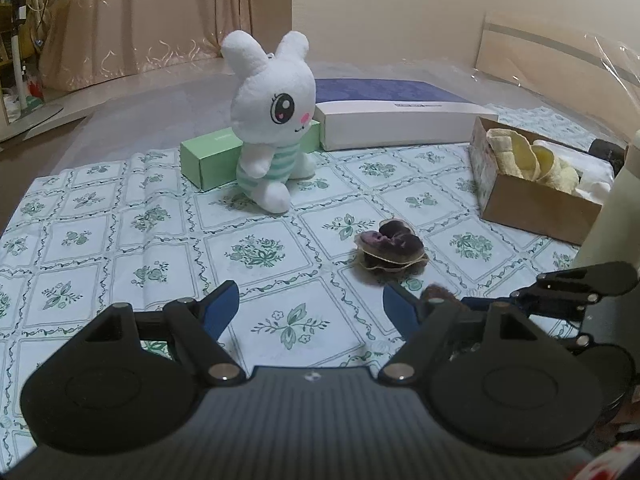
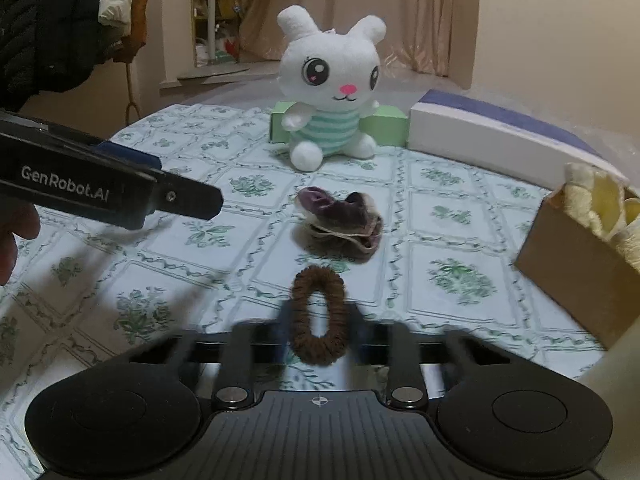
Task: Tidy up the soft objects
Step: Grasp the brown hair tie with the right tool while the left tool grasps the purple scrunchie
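We see the right gripper (image 2: 318, 316) closed on a brown scrunchie (image 2: 318, 316), its fingers blurred on either side of the loop. The squeeze has made the scrunchie a narrow oval, long axis running away from the camera toward the rabbit (image 2: 330, 88); it sits low over the cloth (image 2: 120, 280), contact with the cloth unclear. Just beyond it lies a purple scrunchie (image 2: 340, 222), flattened, long axis left to right. The left gripper (image 1: 310, 308) stands wide with nothing between its blue pads (image 1: 220, 310). At the right, a box (image 1: 536, 210) holds yellow soft items. The rabbit sits upright against a green carton (image 1: 200, 160).
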`<state>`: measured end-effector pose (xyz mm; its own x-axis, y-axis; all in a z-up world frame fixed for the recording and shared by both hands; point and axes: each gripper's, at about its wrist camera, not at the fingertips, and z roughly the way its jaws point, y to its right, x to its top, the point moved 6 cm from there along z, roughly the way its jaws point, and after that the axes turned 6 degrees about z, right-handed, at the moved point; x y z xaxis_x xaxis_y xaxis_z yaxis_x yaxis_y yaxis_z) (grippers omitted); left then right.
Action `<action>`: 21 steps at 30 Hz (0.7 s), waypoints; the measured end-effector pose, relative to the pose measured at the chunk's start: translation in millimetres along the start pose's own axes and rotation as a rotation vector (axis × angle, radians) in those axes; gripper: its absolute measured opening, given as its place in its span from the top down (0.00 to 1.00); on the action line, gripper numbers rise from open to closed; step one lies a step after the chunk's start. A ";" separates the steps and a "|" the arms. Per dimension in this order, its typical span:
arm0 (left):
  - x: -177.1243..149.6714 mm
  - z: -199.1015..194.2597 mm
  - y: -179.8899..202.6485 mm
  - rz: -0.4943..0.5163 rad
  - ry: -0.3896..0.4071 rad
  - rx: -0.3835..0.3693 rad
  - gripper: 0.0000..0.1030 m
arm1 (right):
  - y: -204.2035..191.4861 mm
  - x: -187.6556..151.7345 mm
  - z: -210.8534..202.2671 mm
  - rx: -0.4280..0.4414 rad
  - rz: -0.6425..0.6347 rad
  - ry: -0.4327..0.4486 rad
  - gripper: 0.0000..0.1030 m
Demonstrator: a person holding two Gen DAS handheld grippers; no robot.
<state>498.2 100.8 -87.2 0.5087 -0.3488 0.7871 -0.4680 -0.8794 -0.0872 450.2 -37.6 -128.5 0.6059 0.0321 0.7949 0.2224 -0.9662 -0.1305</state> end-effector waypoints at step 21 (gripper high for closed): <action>29.2 88.5 48.3 0.074 -0.032 -0.206 0.52 | 26.9 -11.8 -18.5 -0.053 0.037 0.006 0.82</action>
<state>554.4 19.5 -122.5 0.4887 -0.4226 0.7632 -0.6409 -0.7675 -0.0146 434.9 -68.7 -130.5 0.6083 -0.0052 0.7937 0.1588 -0.9790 -0.1282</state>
